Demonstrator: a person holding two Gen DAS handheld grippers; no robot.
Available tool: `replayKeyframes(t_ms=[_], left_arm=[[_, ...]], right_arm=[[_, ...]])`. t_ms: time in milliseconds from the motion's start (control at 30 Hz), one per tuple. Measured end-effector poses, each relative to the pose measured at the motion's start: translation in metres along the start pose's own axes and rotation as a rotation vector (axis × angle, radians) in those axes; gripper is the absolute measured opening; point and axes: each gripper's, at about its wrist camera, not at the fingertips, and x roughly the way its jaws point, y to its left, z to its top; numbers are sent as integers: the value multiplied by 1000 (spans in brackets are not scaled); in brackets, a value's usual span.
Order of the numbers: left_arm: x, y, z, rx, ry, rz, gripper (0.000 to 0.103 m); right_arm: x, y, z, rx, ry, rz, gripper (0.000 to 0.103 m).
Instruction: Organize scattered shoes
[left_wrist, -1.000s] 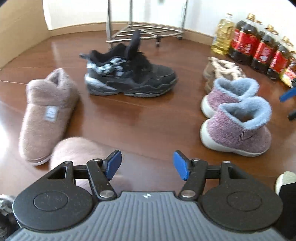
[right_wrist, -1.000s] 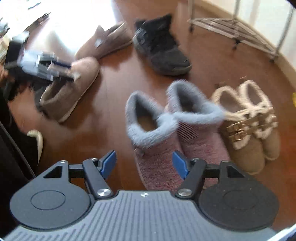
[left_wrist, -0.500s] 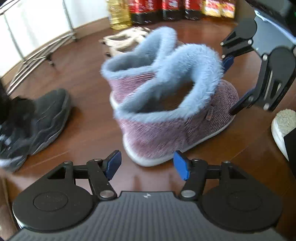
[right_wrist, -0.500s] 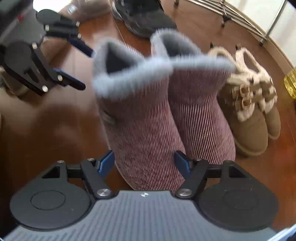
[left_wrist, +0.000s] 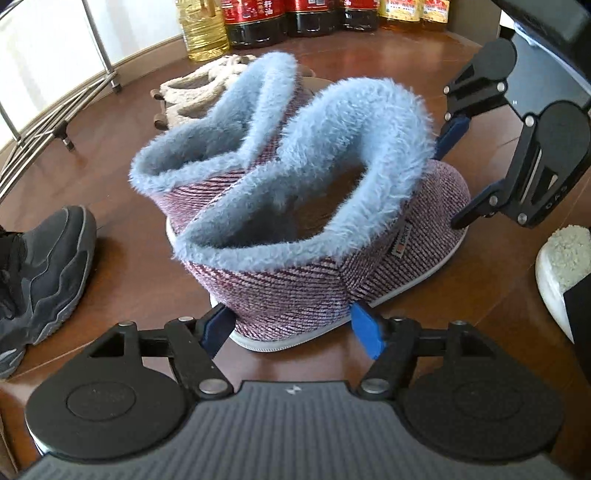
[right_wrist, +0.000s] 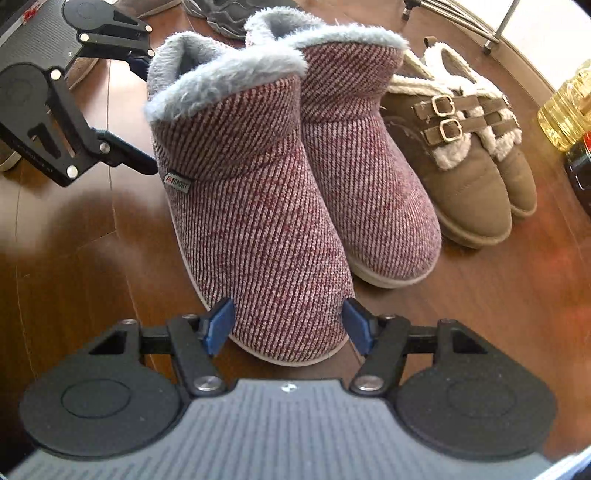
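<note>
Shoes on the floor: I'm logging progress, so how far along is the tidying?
Done: tan buckle shoes sit paired. In hand: left gripper and right gripper, both open, bracket the near maroon boot at heel and toe, beside its mate. Left: the black sneaker.

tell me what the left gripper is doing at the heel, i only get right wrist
Observer: The left gripper has its fingers on either side of the near boot at the heel, and they are open.
Operator: anything inside that boot
Observer: No, its blue-lined opening looks empty.
Operator: anything near the toe end i could bump
Observer: A white fuzzy slipper sits just past the toe, apart from the boot.
</note>
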Motion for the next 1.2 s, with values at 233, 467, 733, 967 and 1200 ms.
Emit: replayKeyframes(t_ms=[233, 467, 733, 967, 1200], left_arm=[[-33, 33, -22, -123, -26, 26, 71], [-137, 77, -96, -492, -92, 285, 71], [-268, 76, -209, -856, -24, 650, 71], [-324, 58, -290, -1020, 73, 744, 71], [-318, 53, -325, -1050, 104, 704, 71]], right_arm=[[-32, -11, 4, 32, 10, 7, 65], [-105, -8, 69, 27, -240, 120, 66], [-89, 106, 221, -331, -402, 515, 66], [-61, 286, 306, -583, -254, 780, 70], [-34, 393, 300, -713, -207, 637, 78]])
